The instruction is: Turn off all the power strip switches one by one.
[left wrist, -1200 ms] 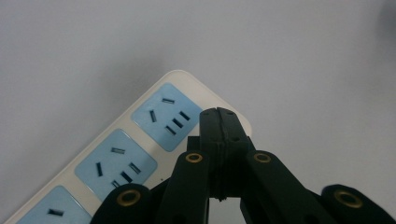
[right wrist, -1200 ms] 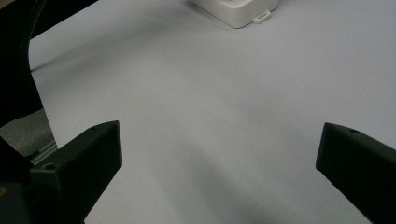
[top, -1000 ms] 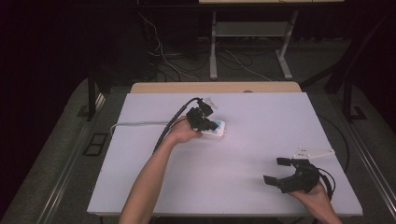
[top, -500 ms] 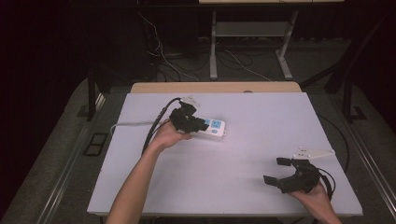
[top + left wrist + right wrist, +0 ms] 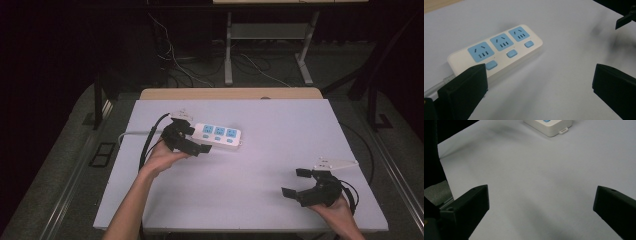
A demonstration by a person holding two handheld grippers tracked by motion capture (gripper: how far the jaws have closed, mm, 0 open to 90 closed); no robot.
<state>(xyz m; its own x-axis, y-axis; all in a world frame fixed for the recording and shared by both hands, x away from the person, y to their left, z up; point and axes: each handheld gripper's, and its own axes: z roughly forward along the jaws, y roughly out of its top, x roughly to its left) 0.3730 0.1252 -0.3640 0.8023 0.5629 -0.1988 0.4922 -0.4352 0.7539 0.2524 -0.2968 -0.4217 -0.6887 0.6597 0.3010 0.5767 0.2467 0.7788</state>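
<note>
A white three-outlet power strip (image 5: 218,135) lies flat on the white tabletop (image 5: 260,165), toward ten o'clock from its centre, its cord (image 5: 134,134) trailing off toward nine o'clock. The left tool (image 5: 192,139) hangs at the strip's cord end with its jaws spread wide and gripping nothing; from the left gripper view the strip (image 5: 499,50) sits just beyond one black jaw, not between the two. In the past second this tool has drawn back from over the strip toward eight o'clock, leaving all three blue sockets uncovered. That suggests the strip has just been set down or nudged into place and released. The right tool (image 5: 298,183) waits well apart near five o'clock, jaws likewise spread and empty, unmoved over the same second. No brand name or lettering is legible on the strip; only blue socket faces and three blue switches (image 5: 511,53) show.
</note>
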